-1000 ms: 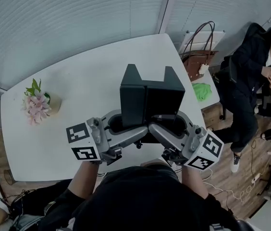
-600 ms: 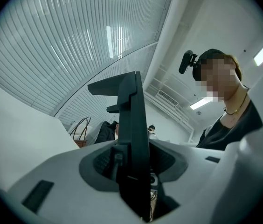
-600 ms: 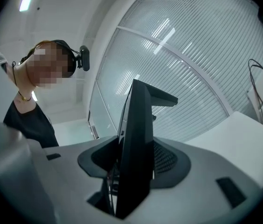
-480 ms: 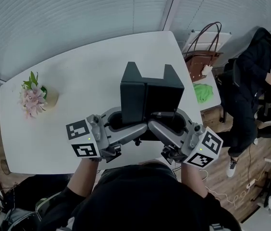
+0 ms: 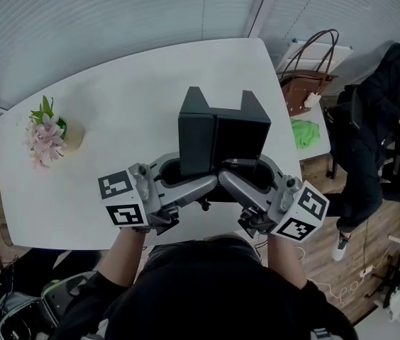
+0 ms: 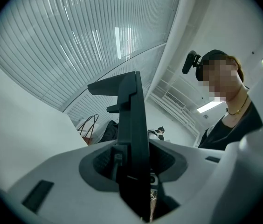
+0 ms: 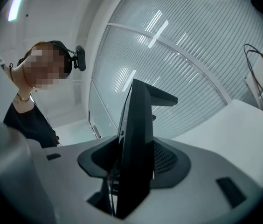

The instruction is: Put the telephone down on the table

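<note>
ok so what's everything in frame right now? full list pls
black boxy telephone: 1, black, gripped from both sides over the table's near side
white rounded table: 1, white, centre of the head view
potted pink flowers: 1, pink with green leaves, on the table's left end
brown long-handled handbag: 1, brown, beyond the table's right corner
green crumpled item: 1, green, on a white surface right of the table
seated person in dark clothes: 1, right edge
slatted blinds: grey-white, behind the table
left gripper: 1, grey with marker cube, jaws shut on the telephone
right gripper: 1, grey with marker cube, jaws shut on the telephone
</note>
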